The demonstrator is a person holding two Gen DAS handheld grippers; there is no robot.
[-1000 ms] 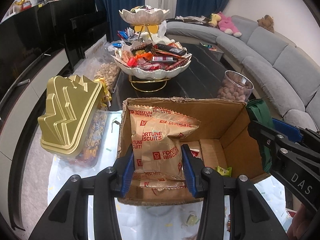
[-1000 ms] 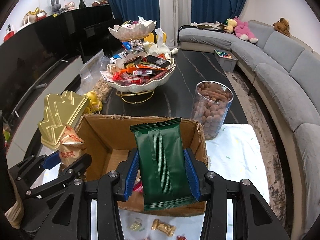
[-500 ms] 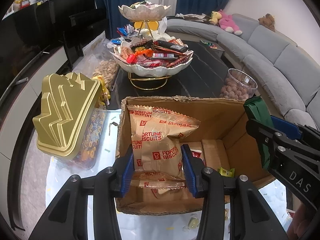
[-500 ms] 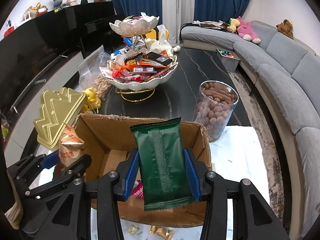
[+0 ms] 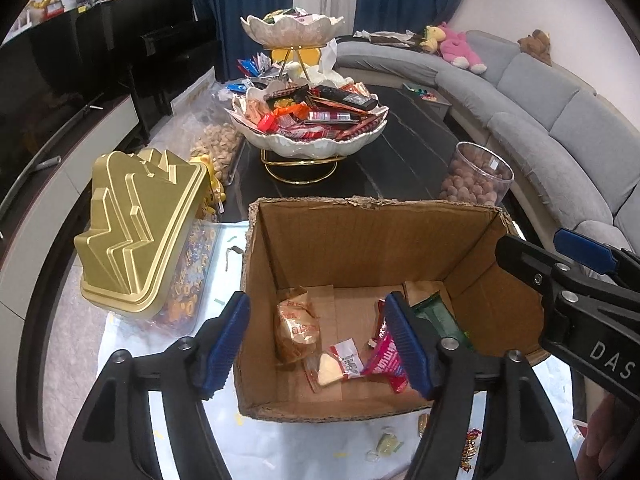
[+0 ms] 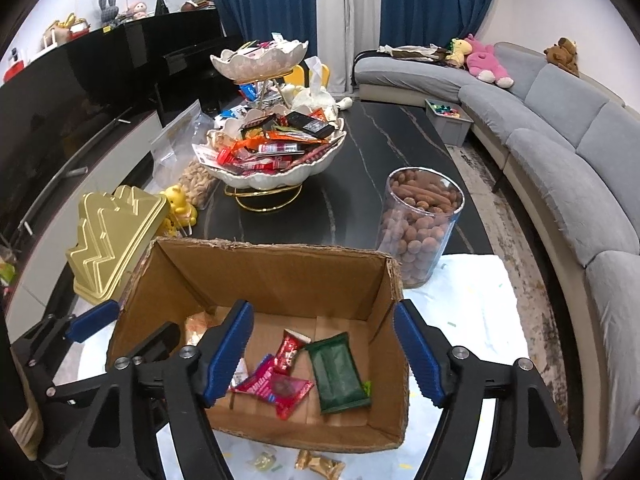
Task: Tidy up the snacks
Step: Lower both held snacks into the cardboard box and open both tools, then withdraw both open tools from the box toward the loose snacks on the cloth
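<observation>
Since the earlier frames both packets have left the jaws: the orange biscuit packet (image 5: 297,326) formerly clamped in the left gripper (image 5: 320,340) now lies on the floor of the cardboard box (image 5: 372,224), toward its left side, and the green packet (image 6: 338,372) formerly held by the right gripper (image 6: 324,352) lies flat on the box floor toward the right wall.

Left gripper: jaws opening, blue pads well apart, nothing between them but the view down into the box. Right gripper: jaws likewise opening, pads spread wide and empty, one pad over the box interior and the other just outside its right wall. Both hover above the near rim of the box.

Box contents: besides the two packets, a pink wrapper (image 6: 272,390), a red wrapper (image 6: 289,350) and a clear-wrapped pale snack (image 5: 336,366) lie on the floor between them.

Surroundings: the box stands on a pale cloth (image 6: 472,312) at the near end of a dark marbled table (image 6: 372,160). A gold ridged lid (image 5: 140,232) sits just left of the box, a clear jar of brown snacks (image 6: 420,220) just beyond its right corner, and a two-tier white snack stand (image 6: 272,148) farther back. Loose wrapped sweets (image 6: 320,464) lie on the cloth before the box.
</observation>
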